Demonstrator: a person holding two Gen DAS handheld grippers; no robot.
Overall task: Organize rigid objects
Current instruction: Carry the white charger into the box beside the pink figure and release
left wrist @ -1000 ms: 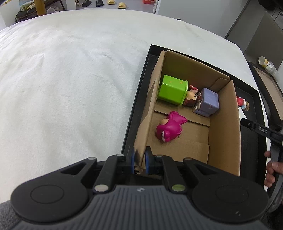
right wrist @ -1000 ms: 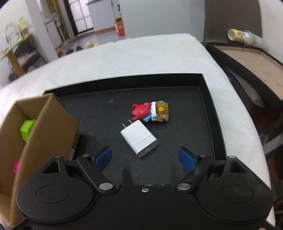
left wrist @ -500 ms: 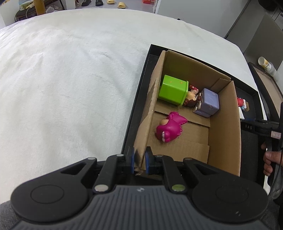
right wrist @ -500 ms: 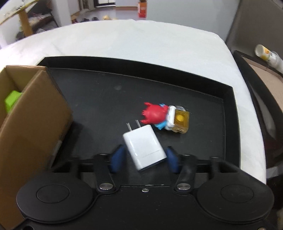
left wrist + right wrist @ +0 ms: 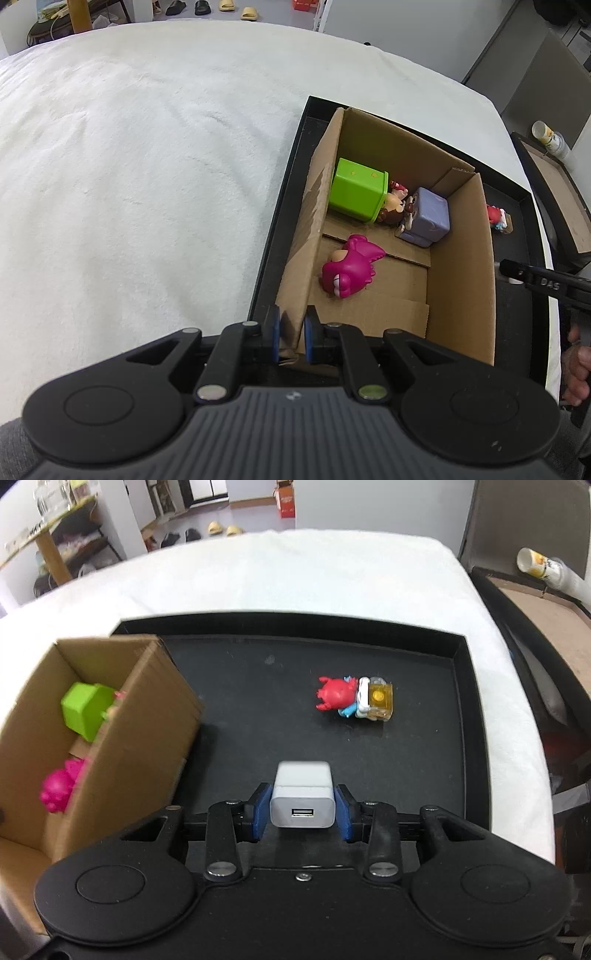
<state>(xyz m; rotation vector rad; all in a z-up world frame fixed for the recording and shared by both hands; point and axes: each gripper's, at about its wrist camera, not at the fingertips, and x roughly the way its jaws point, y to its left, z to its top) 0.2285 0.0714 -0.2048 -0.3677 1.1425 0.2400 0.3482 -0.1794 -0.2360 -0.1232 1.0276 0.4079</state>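
Item: white USB charger (image 5: pixel 302 794), clamped between the pads of the right claw (image 5: pixel 302 809), held above the black tray (image 5: pixel 466 716), port facing the camera. Left claw (image 5: pixel 291 334) pinched the cardboard box (image 5: pixel 458 258) near wall. Advised: carry level over the rim, release low beside the pink toy (image 5: pixel 349 266).

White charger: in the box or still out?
Out. The white charger sits between the right gripper's jaws, beside the cardboard box.
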